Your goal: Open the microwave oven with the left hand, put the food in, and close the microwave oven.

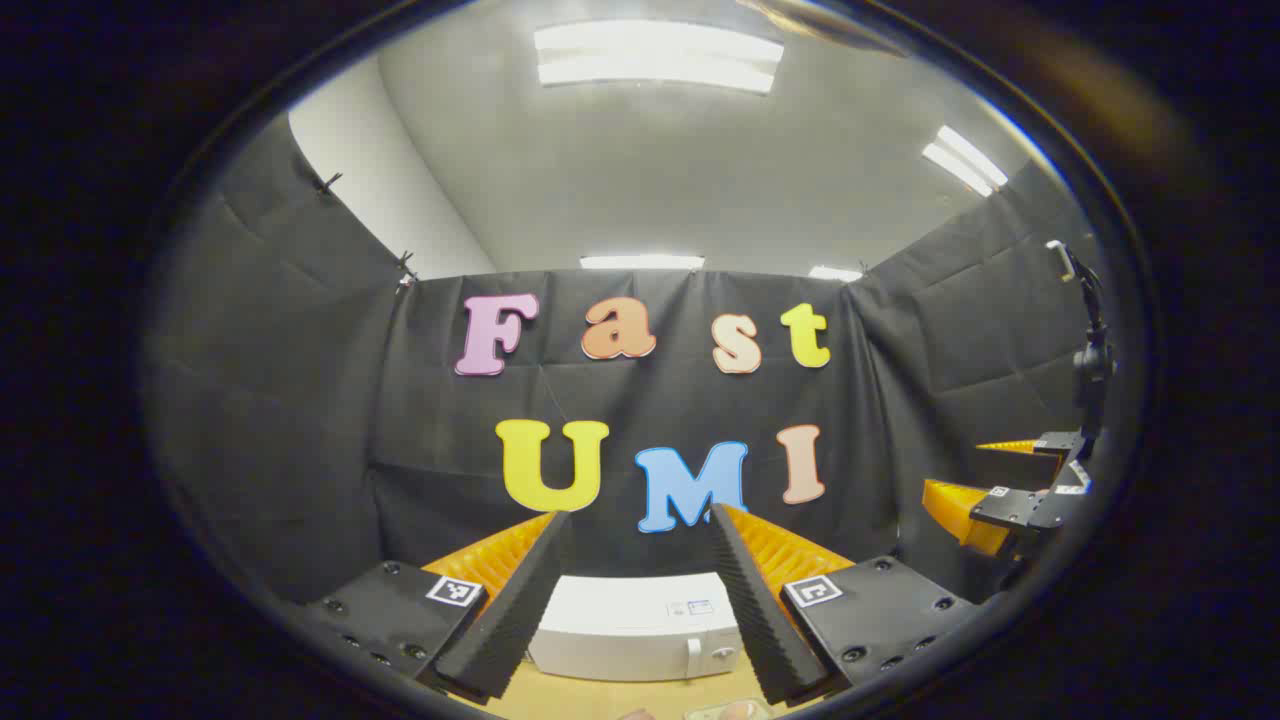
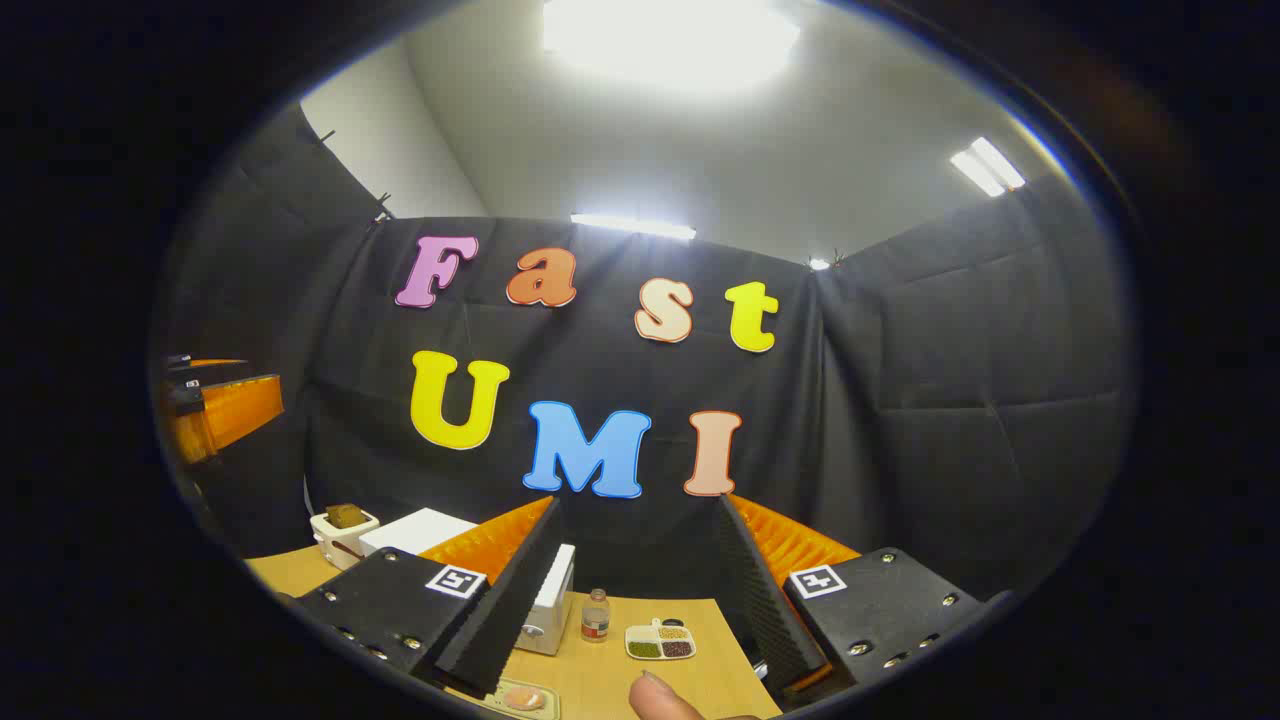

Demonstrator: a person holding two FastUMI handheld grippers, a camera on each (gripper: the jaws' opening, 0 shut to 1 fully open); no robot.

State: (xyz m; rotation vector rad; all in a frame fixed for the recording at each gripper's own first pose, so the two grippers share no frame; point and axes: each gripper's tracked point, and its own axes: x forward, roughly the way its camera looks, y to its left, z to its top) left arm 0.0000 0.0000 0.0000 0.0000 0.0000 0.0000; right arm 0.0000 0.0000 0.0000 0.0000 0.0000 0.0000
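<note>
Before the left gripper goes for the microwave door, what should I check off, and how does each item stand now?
1. Microwave door closed: ok, handle visible.
2. Left gripper open, empty: ok.
3. Left gripper lined up with microwave: ok, it sits between the fingers.
4. Right gripper open, empty: ok.
5. Food within reach: cannot tell; a plate lies at the table's near edge.
6. Bottle and sectioned dish clear of door swing: cannot tell.

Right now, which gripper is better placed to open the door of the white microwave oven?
Probably the left gripper: the white microwave oven, door shut, sits straight between its open fingers. In the right gripper view the oven lies off to the left of the right gripper.
</note>
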